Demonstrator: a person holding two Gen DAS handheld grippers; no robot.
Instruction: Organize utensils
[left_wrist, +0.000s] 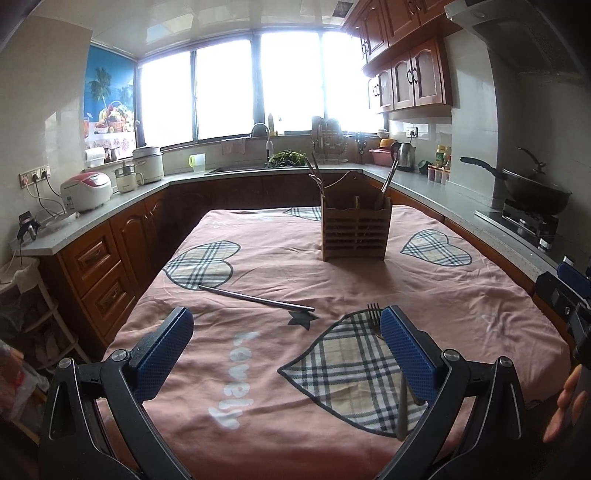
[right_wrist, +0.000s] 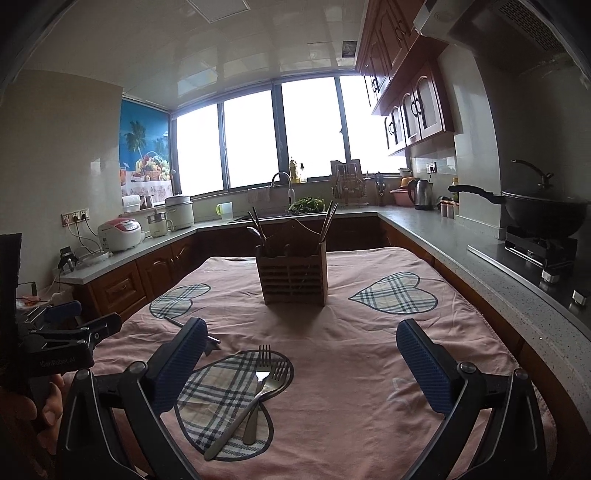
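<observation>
Both grippers, left and right, hang spread and empty over two crossed forks on the pink tablecloth.

A table is standing in the middle of the kitchen, wearing a pink cloth printed with plaid hearts and pale lettering. A slatted wooden utensil holder is sitting upright on the cloth toward the far end, with chopsticks and other handles poking out of its top. Nearer, two forks are lying crossed over each other on one plaid heart, tines pointing away toward the holder. To their left, well apart from the holder, a single metal chopstick is lying slantwise, its far end resting on another heart.
</observation>
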